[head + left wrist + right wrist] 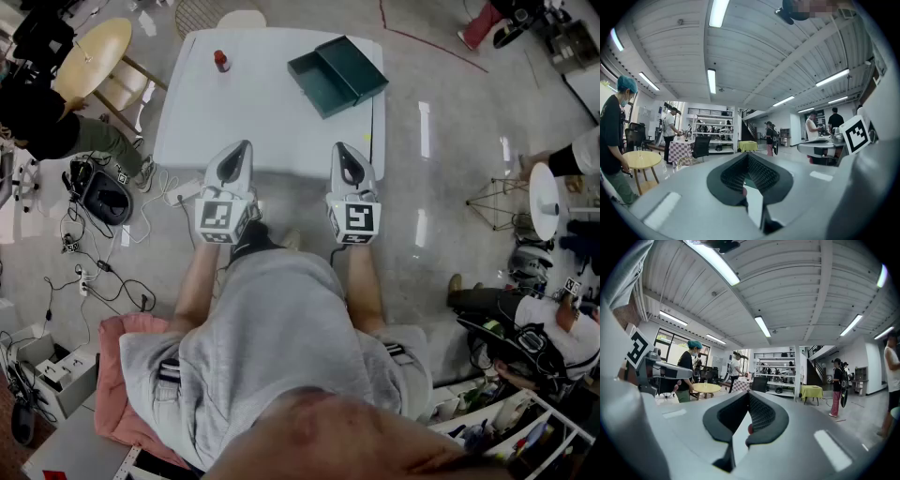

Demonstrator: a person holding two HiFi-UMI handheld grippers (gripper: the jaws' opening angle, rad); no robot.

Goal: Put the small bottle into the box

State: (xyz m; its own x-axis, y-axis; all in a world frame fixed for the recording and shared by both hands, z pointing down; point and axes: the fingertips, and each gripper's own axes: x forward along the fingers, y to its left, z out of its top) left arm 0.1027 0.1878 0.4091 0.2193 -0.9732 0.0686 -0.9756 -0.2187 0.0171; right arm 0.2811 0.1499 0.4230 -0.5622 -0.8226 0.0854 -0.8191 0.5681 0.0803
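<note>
With jaws closed and empty, the left gripper (245, 147) and right gripper (340, 149) hovered at the lower edge of the table (262, 122), seemingly not yet started toward the small bottle (221, 61) at upper left.

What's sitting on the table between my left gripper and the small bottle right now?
Nothing: in the head view, only bare white table lies between the left gripper and the small bottle.
</note>
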